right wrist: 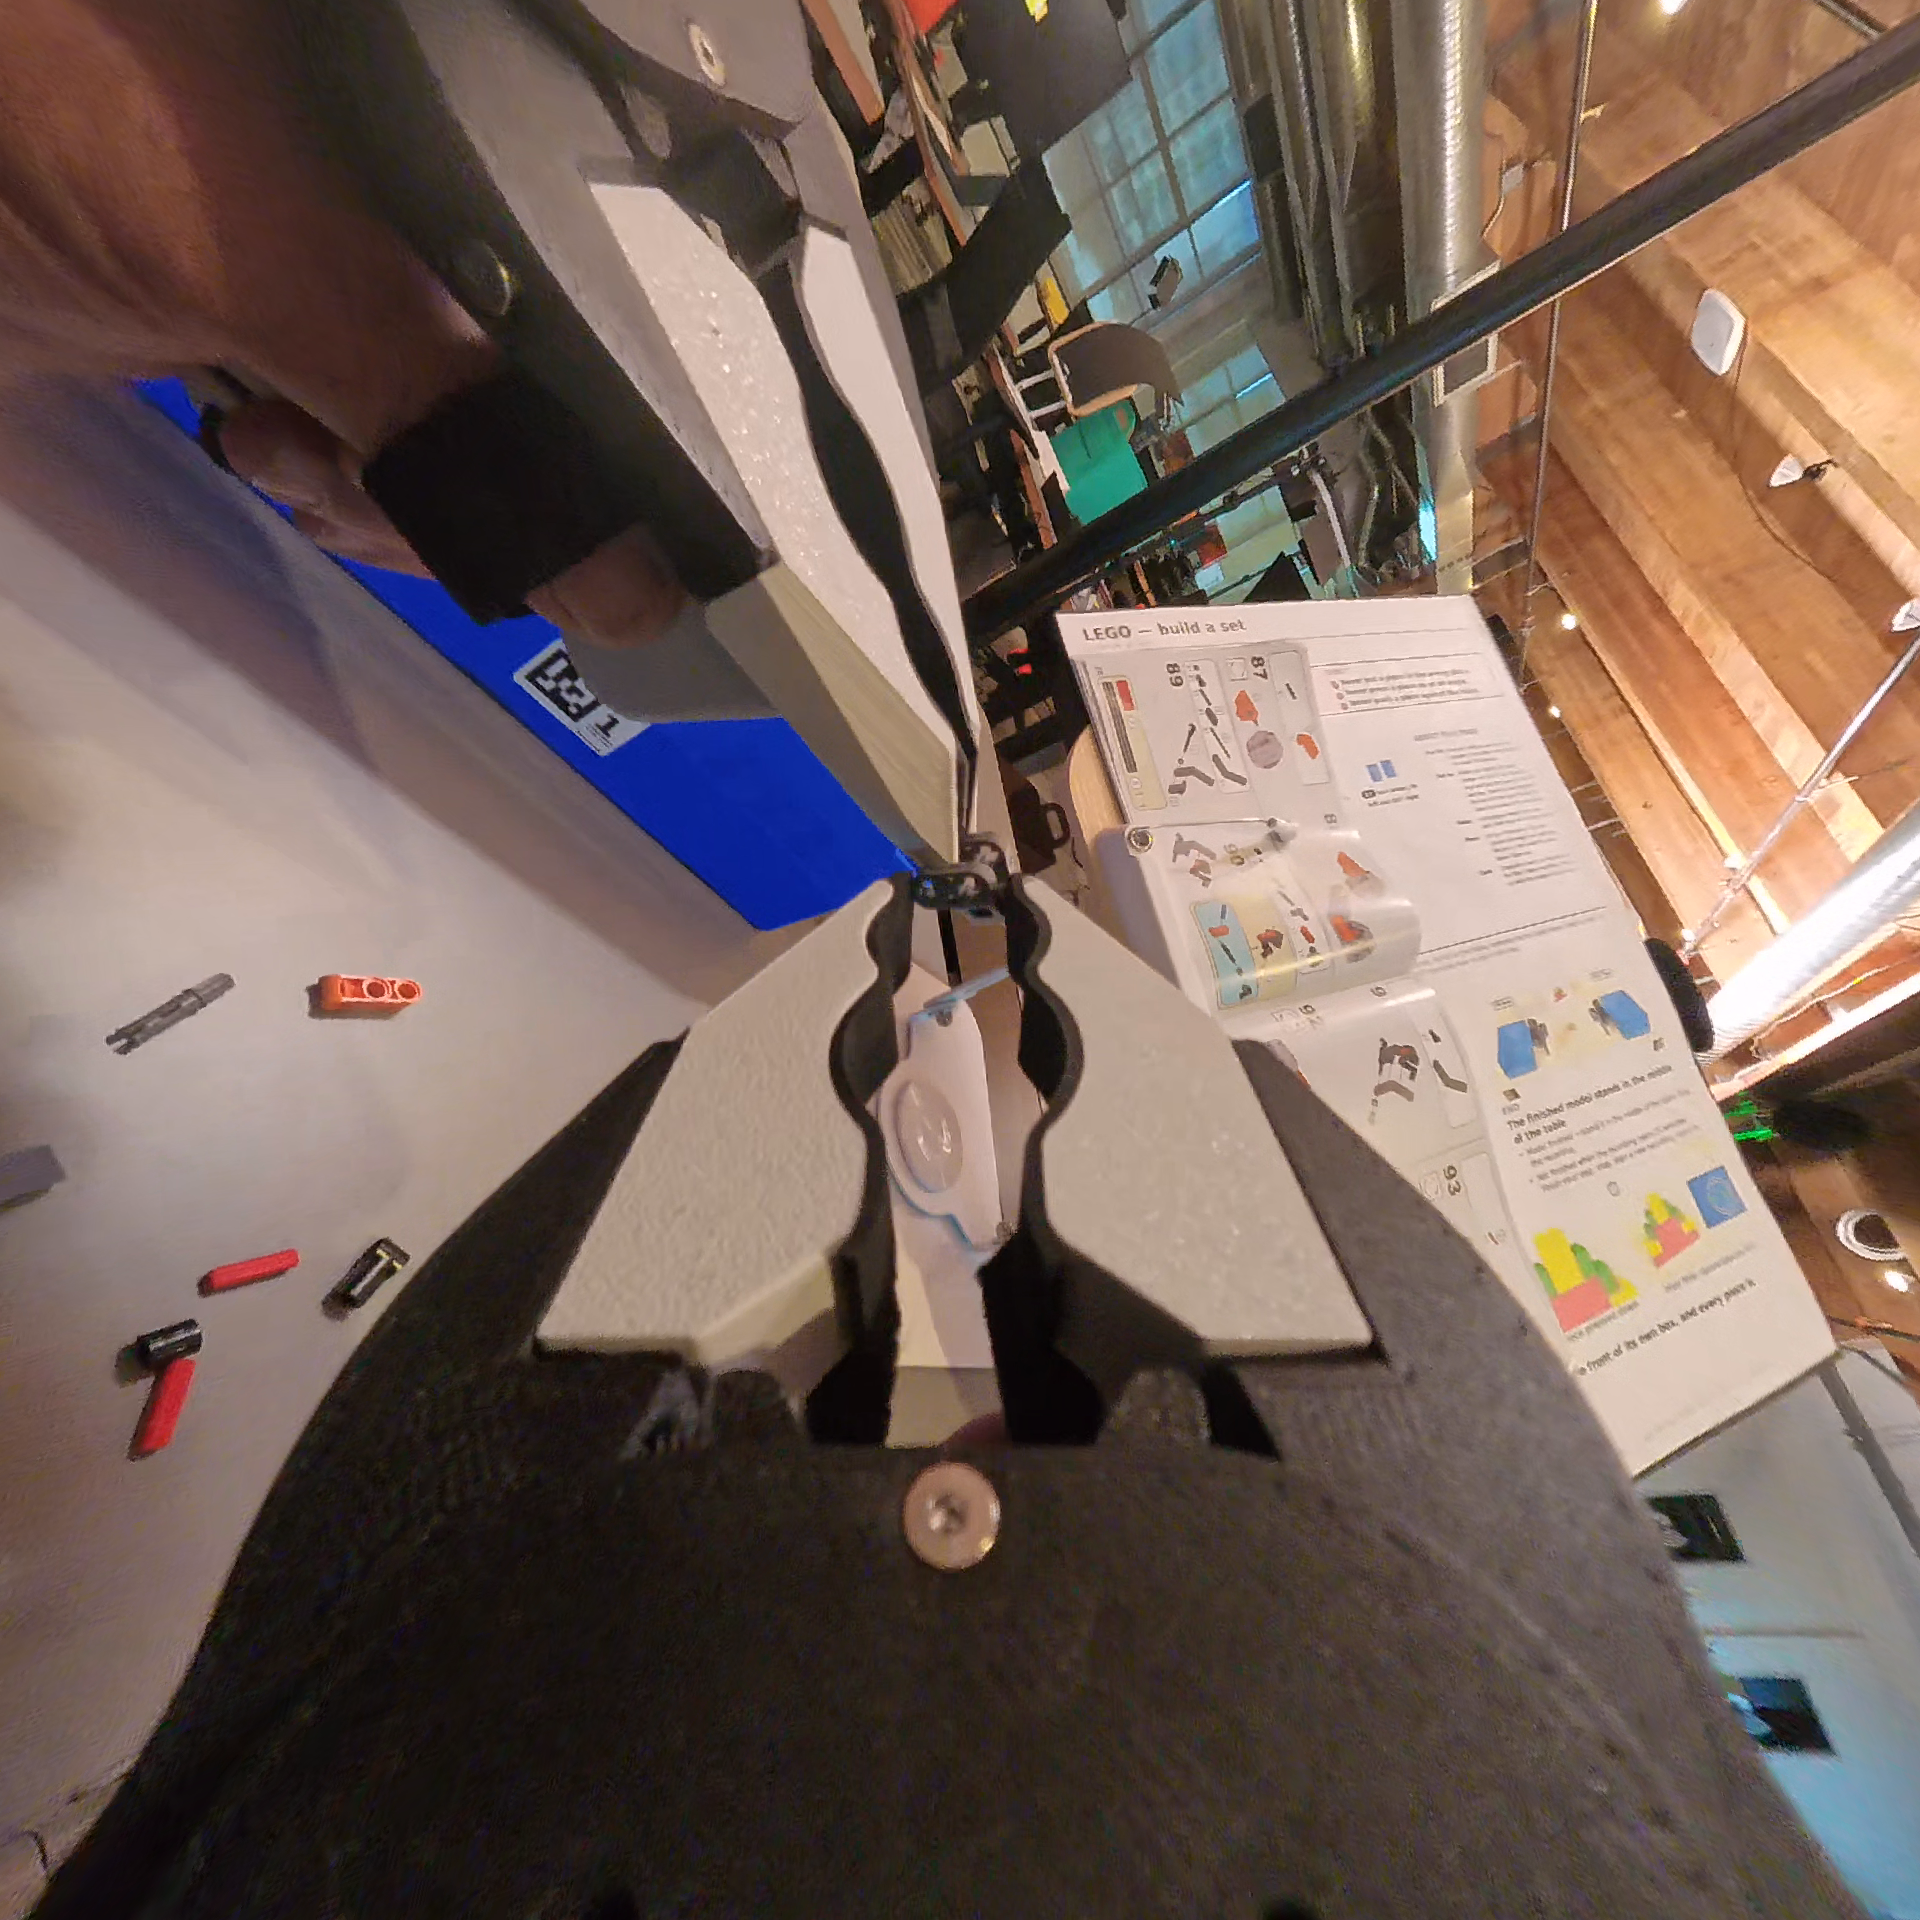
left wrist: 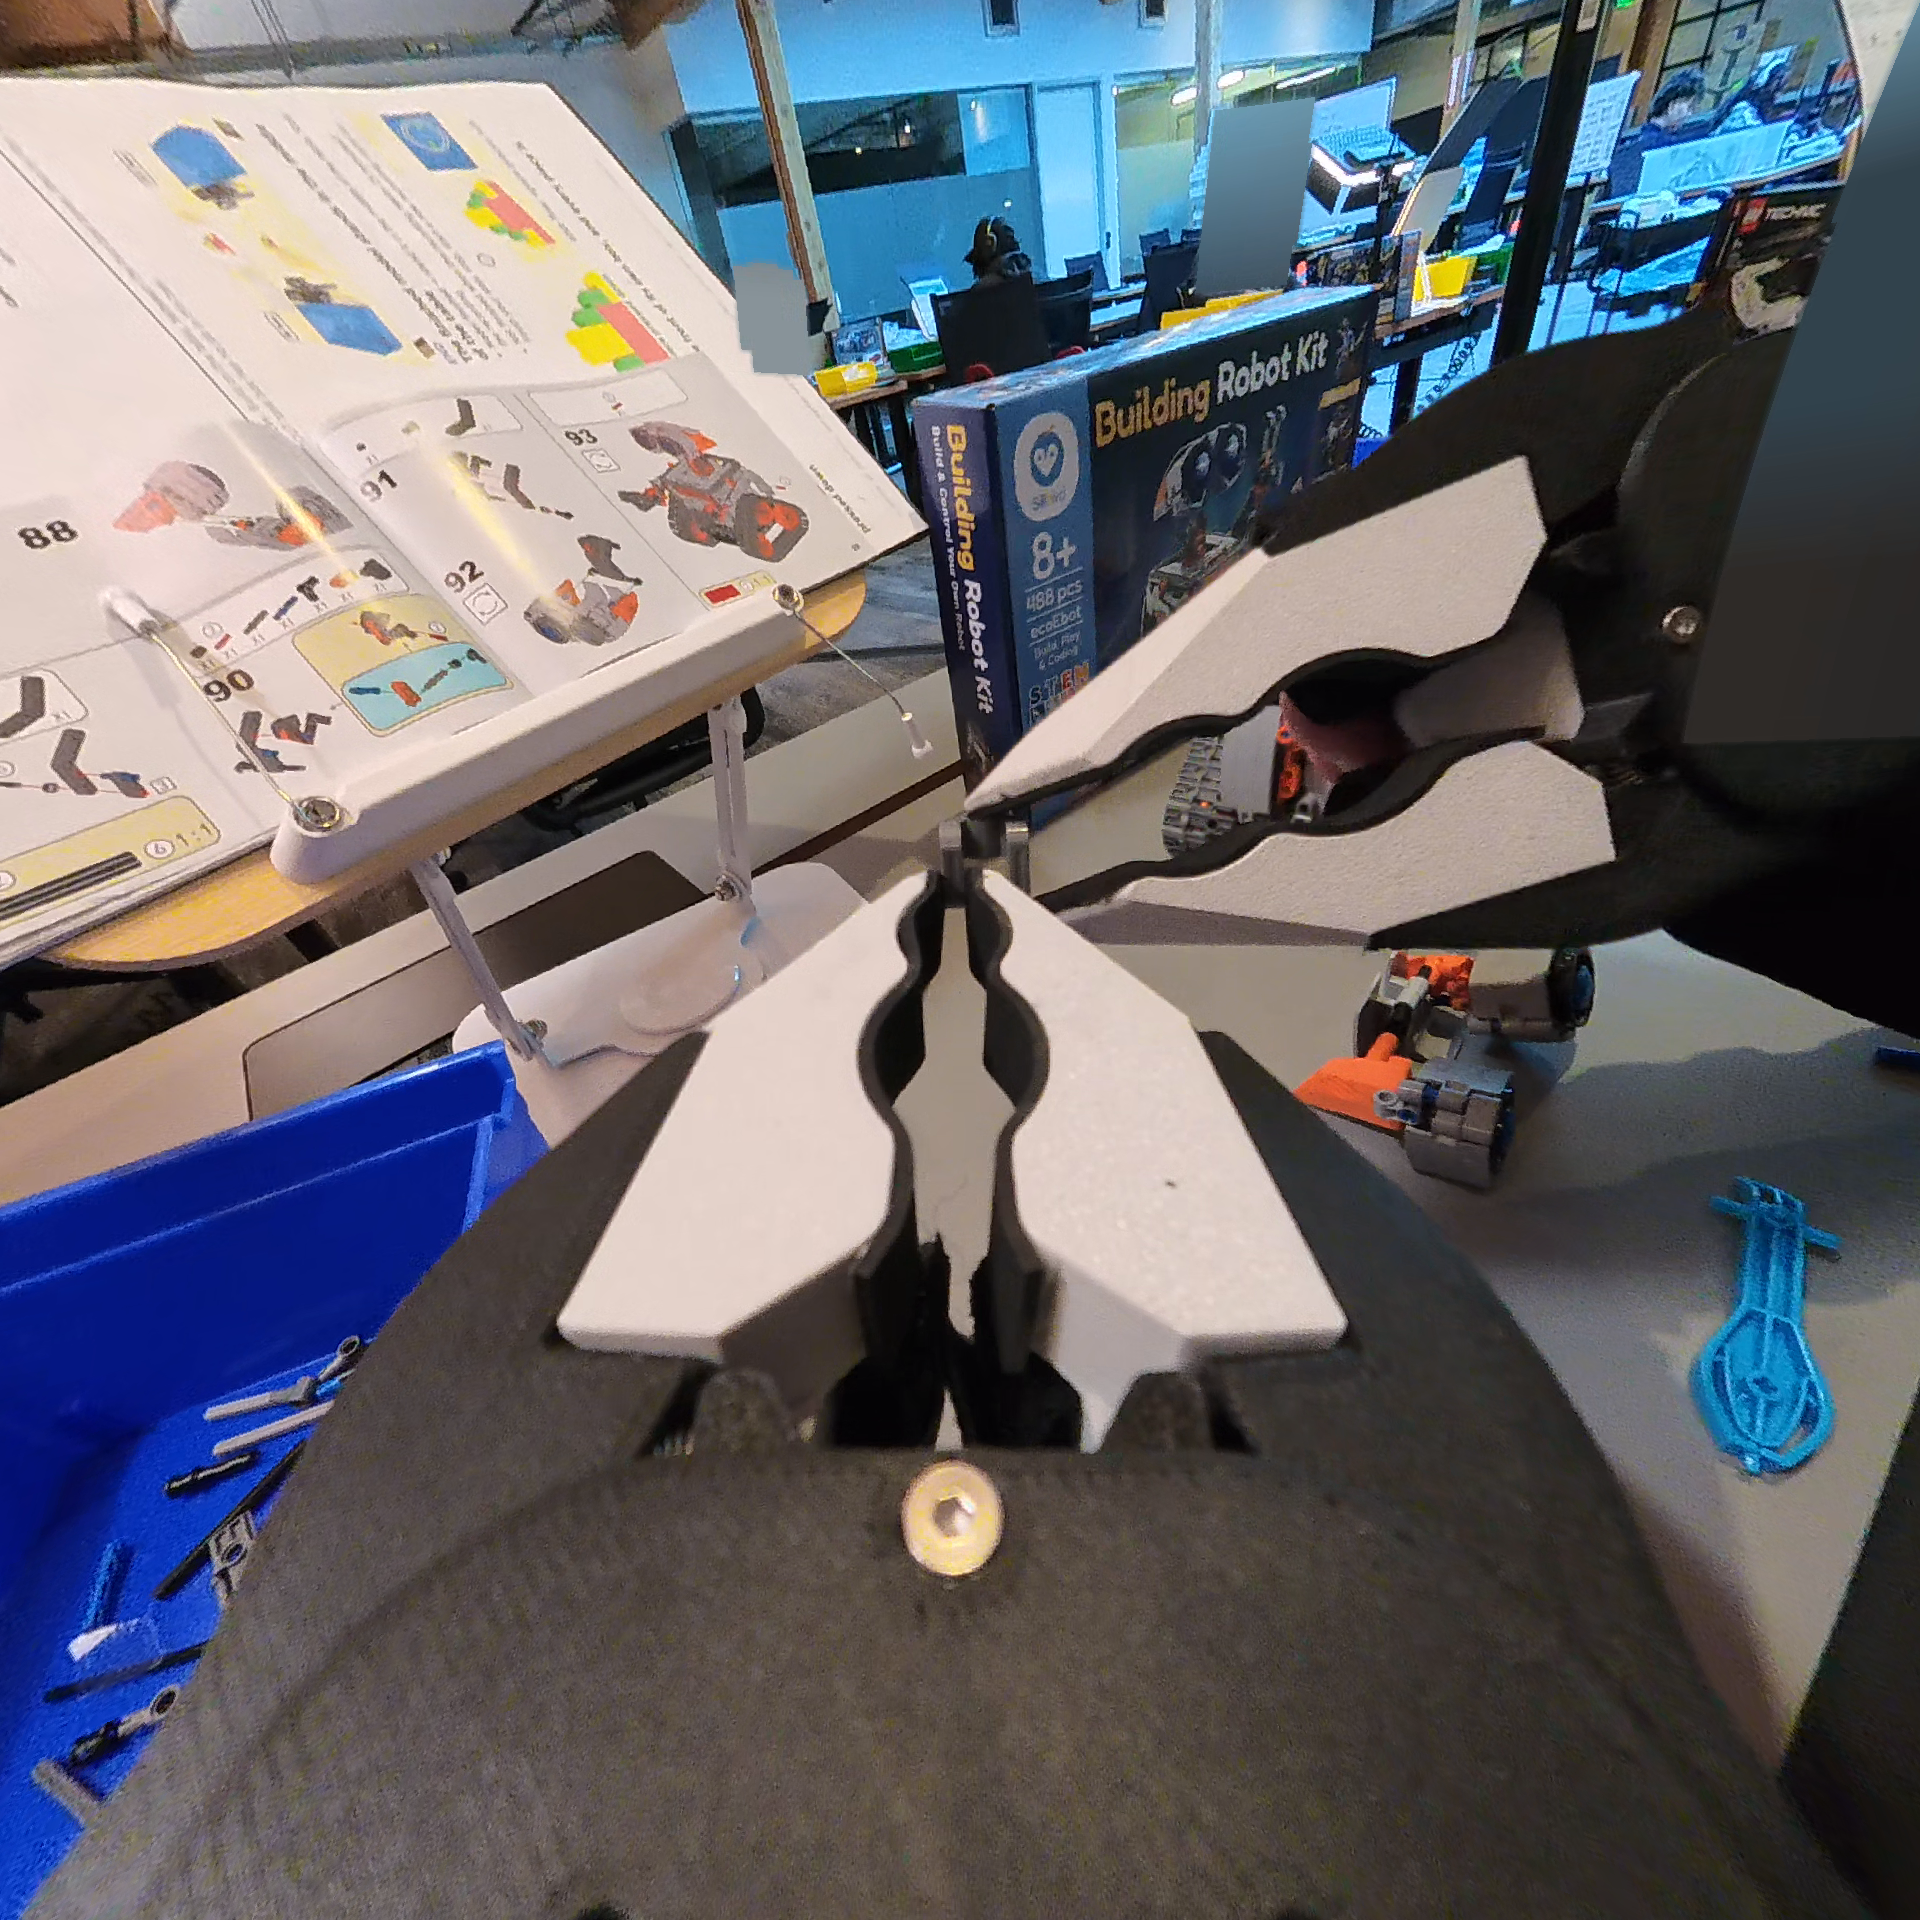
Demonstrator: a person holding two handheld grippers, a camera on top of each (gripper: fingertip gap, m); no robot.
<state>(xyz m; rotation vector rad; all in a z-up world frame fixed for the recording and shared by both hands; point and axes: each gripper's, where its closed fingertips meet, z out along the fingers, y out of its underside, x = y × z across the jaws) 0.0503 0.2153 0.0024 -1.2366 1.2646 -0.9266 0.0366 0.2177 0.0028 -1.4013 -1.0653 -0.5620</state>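
Observation:
In the left wrist view my left gripper (left wrist: 958,878) is shut on a small dark building piece (left wrist: 966,840) that sticks up from its tips. My right gripper (left wrist: 1016,857) reaches in from the right, and its tips close on the same small assembly. In the right wrist view my right gripper (right wrist: 961,883) is shut on a small black beam with holes (right wrist: 951,886). My left gripper (right wrist: 971,764) comes down from the upper left, held by a hand (right wrist: 312,312), and its tips meet that piece. Both are held above the grey table (right wrist: 312,1143).
An open instruction booklet (left wrist: 416,468) lies on a white stand (left wrist: 665,997). A blue bin (left wrist: 208,1351) with small parts is at the left. A kit box (left wrist: 1143,499), a part-built wheeled model (left wrist: 1455,1060) and a blue tool (left wrist: 1761,1340) are at the right. Loose red, orange and black pieces (right wrist: 369,990) lie on the table.

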